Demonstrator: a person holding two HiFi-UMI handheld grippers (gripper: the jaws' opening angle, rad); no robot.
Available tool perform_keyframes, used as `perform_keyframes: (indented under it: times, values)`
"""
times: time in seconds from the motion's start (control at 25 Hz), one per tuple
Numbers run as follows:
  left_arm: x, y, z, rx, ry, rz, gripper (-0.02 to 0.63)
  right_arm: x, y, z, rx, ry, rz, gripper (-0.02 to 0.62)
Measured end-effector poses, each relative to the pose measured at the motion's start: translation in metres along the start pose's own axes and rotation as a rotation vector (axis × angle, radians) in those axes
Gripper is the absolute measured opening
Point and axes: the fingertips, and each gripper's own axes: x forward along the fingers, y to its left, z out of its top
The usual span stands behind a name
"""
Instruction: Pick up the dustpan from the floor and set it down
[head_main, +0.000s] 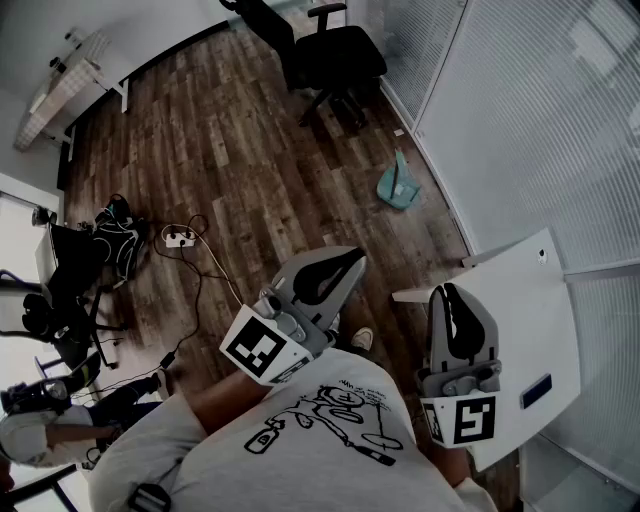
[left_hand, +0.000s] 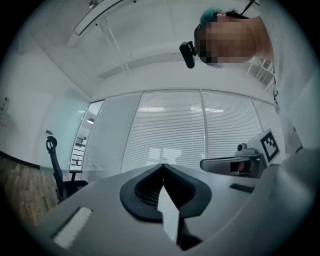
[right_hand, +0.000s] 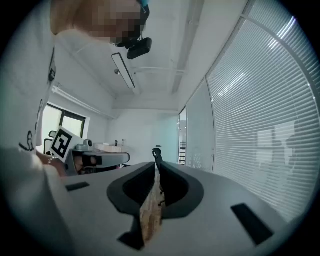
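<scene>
Pale T-shirt (head_main: 200, 450) (black doodle print) is worn; left gripper (head_main: 353, 260) and right gripper (head_main: 447, 292) are grey.

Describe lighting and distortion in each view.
Head view: even daylight, sharp, edges bowed; the dustpan is small but clear. Left gripper view: fisheye circle, black corners, pale low contrast. Right gripper view: same fisheye, bright glare streaks on the blinds.

A black office chair (head_main: 330, 55) stands on the wood floor (head_main: 230, 150).

Soft daylight through the blinds (right_hand: 260, 125) lights my views evenly, sharp in the middle, fisheye-bent and black-cornered at the edges.
</scene>
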Motion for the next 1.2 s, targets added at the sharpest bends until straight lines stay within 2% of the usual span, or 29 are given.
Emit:
perform_keyframes:
  times: [0.28,0.52,0.92,1.2]
  values:
    - [-0.007,0.011,0.002,-0.008,-0.005,-0.007,0.002,0.008,0.008,0.003,0.003,-0.004,-0.014,0.028]
    - [-0.019,0.029,0.004,-0.019,0.006,-0.015,0.002,0.024,0.022,0.004,0.061,-0.020,-0.033,0.028]
    - [-0.030,0.055,-0.001,-0.032,0.012,-0.023,0.002,0.048,0.034,-0.009,0.071,0.008,-0.042,0.028]
    - [-0.006,0.075,-0.004,-0.041,0.008,-0.010,0.002,0.073,0.019,-0.009,0.051,0.011,-0.025,0.028]
